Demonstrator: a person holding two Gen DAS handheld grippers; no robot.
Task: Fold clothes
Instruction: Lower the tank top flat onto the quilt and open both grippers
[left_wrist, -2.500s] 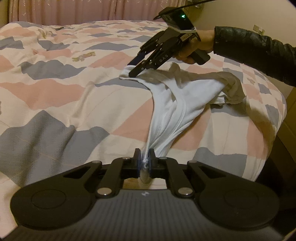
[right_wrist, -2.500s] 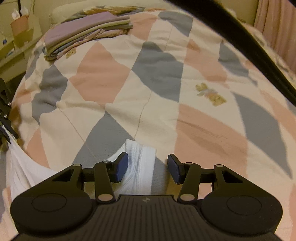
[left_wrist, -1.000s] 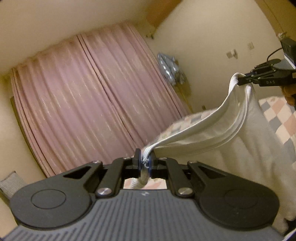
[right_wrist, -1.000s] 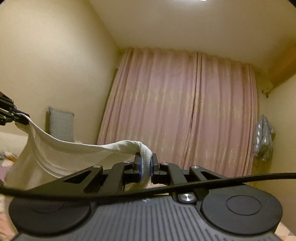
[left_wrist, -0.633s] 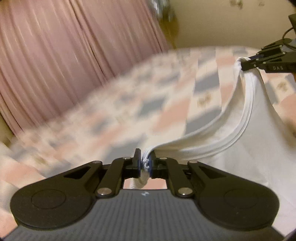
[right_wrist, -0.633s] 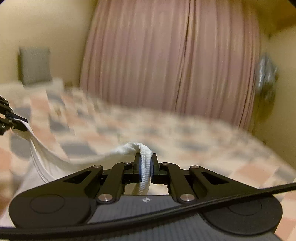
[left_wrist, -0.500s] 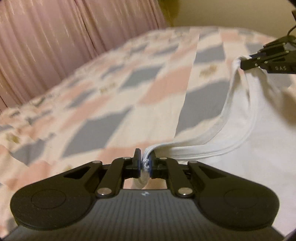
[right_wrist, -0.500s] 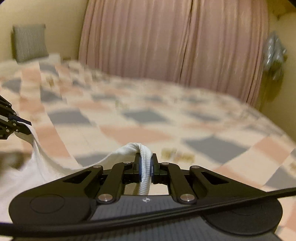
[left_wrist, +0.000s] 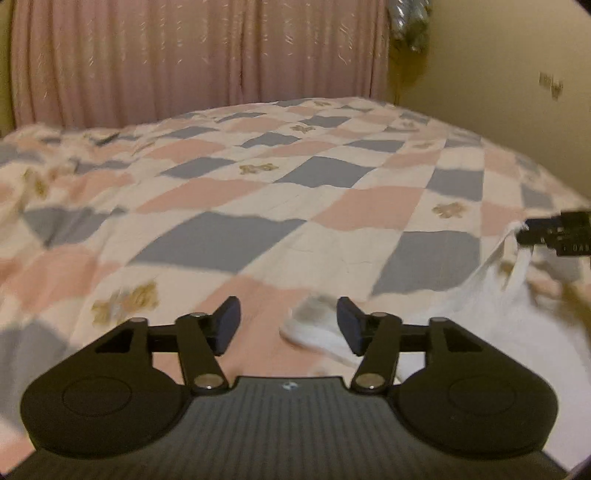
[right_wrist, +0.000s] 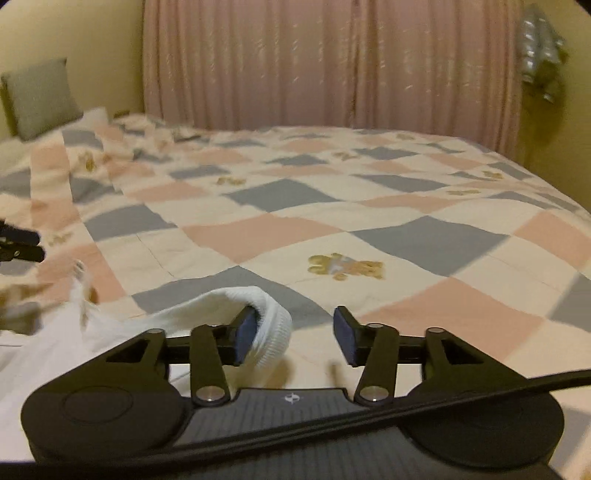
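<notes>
A white ribbed garment (left_wrist: 491, 325) lies on the checked bed quilt (left_wrist: 258, 192). My left gripper (left_wrist: 288, 328) is open; a corner of the garment lies against its right finger (left_wrist: 349, 330). My right gripper (right_wrist: 293, 334) is open; a rolled edge of the garment (right_wrist: 273, 328) drapes over its left finger (right_wrist: 243, 334). The right gripper's tip shows at the right edge of the left wrist view (left_wrist: 554, 236). The left gripper's tip shows at the left edge of the right wrist view (right_wrist: 18, 243).
Pink curtains (right_wrist: 332, 66) hang behind the bed. A grey cushion (right_wrist: 38, 98) stands at the far left by the wall. A black cable (right_wrist: 443, 402) crosses the right gripper's body. A wall (left_wrist: 517, 74) runs along the bed's right side.
Both grippers came down from the air to the bed with the garment and opened, letting go of its edges. The garment now rests on the quilt.
</notes>
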